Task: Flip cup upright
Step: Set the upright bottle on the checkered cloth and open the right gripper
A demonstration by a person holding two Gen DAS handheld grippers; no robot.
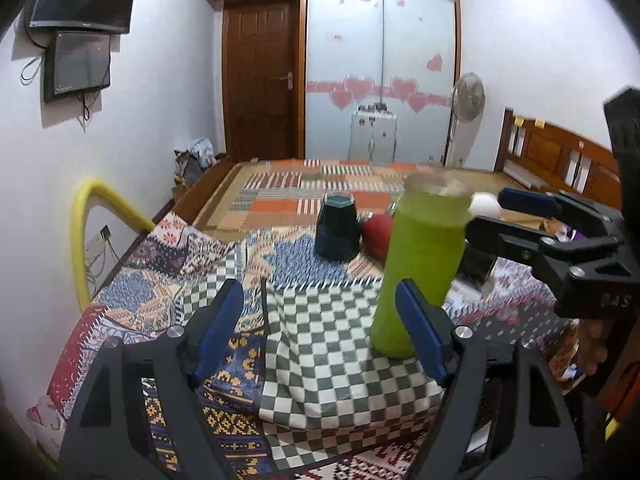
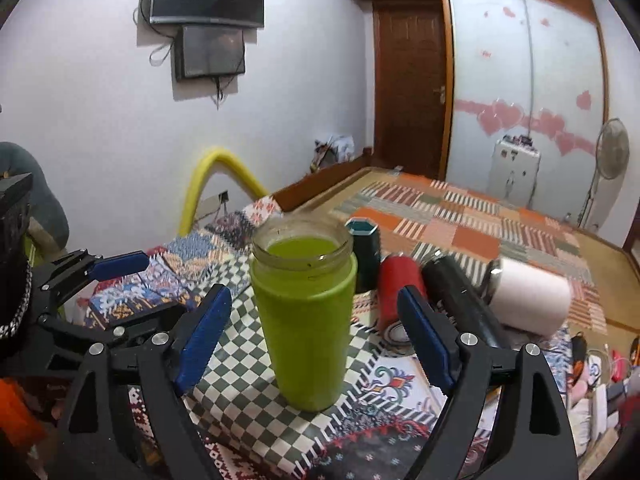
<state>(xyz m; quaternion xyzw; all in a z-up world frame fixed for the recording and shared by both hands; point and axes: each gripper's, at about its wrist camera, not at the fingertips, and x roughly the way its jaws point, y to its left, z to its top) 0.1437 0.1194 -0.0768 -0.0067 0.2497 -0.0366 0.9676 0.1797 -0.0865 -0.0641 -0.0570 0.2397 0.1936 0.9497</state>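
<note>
Both my grippers, left point(image 1: 320, 328) and right point(image 2: 316, 336), were spread wide and empty. I saw the green cup point(image 2: 304, 320) standing mouth-up on the checkered cloth point(image 2: 248, 400), between the right fingers, untouched. It looked stiff, light, slightly slick; I'd grip mid-body.

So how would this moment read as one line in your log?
green cup: upright, mouth up, on checkered cloth | right gripper: open around cup | left gripper: open, beside it
</note>
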